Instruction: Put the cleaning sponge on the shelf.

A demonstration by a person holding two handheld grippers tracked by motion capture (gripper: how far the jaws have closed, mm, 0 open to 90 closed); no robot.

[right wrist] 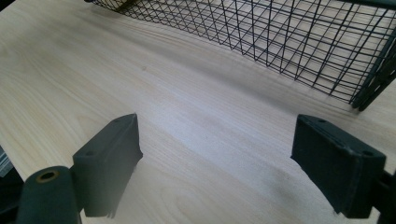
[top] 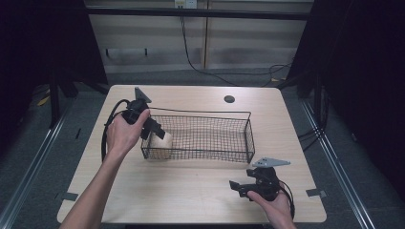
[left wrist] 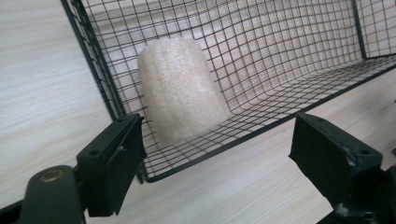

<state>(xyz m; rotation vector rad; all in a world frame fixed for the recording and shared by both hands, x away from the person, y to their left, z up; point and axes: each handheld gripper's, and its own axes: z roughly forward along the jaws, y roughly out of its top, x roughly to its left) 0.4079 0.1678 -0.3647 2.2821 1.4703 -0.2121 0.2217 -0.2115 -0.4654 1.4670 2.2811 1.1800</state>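
Pale wooden table point(top: 191, 186) bears a wire basket point(top: 239, 138).

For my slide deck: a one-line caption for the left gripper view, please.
Open left gripper faces a pale ribbed sponge standing in the corner of a black wire basket.

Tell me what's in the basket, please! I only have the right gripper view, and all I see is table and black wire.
Observer: A pale, ridged sponge-like block sits at the left end of the wire basket.
Operator: Is the other gripper holding it?
Observer: No. In the left gripper view the left gripper is open, and the block sits beyond its jaws, inside the mesh.
Operator: Where's my gripper then?
Observer: The high view shows the right gripper open, near the table's front edge, to the right, outside the basket.
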